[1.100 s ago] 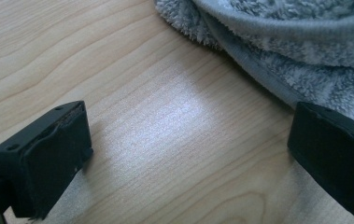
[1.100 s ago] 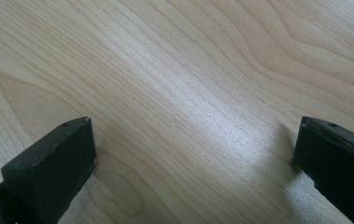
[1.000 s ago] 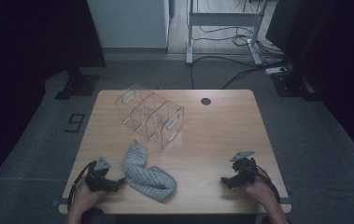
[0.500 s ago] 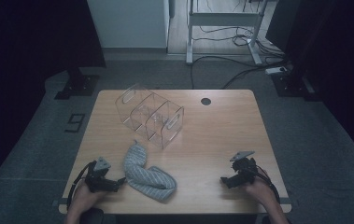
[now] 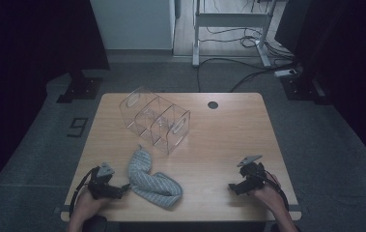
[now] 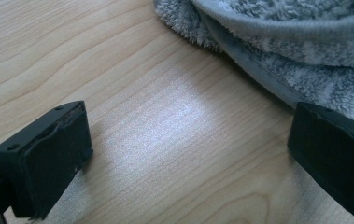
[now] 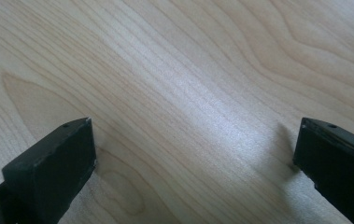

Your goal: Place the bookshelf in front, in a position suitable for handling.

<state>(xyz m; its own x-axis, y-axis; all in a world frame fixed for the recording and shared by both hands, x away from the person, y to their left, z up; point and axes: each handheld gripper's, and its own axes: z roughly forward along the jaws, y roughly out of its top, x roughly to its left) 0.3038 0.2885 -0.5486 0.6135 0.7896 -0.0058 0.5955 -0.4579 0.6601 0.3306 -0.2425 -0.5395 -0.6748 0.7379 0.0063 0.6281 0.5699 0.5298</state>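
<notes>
Towel (image 5: pixel 152 182): grey, fluffy, crumpled in a bent heap on the near left part of the surface (image 5: pixel 229 140), lying loose, held by nothing.

Left gripper (image 5: pixel 122 187): fingers (image 6: pixel 44 156) spread wide, nothing between them but bare wood. In the left gripper view the towel (image 6: pixel 300 60) fills the upper right corner; its nearest fold lies just behind the right-hand finger, and contact cannot be told. In the high view the tips point toward the towel's near left edge, just beside it. The gripper rests low at the front left of the surface, with a hand (image 5: pixel 86 205) behind it.

Right gripper (image 5: pixel 232 187): fingers (image 7: pixel 53 168) spread wide, holding nothing, with bare wood grain between them in the right gripper view. It sits low at the front right of the surface, well apart from the towel, with a hand (image 5: pixel 267 195) behind it.

Clear organiser (image 5: pixel 155 119): see-through plastic box with several compartments, set at a slant on the middle left of the surface, beyond the towel and apart from it.

Hole (image 5: pixel 213 104): small, dark, round, near the far edge of the surface.

Floor (image 5: pixel 50 145): grey carpet; cables (image 5: pixel 238 63) lie past the far edge.
</notes>
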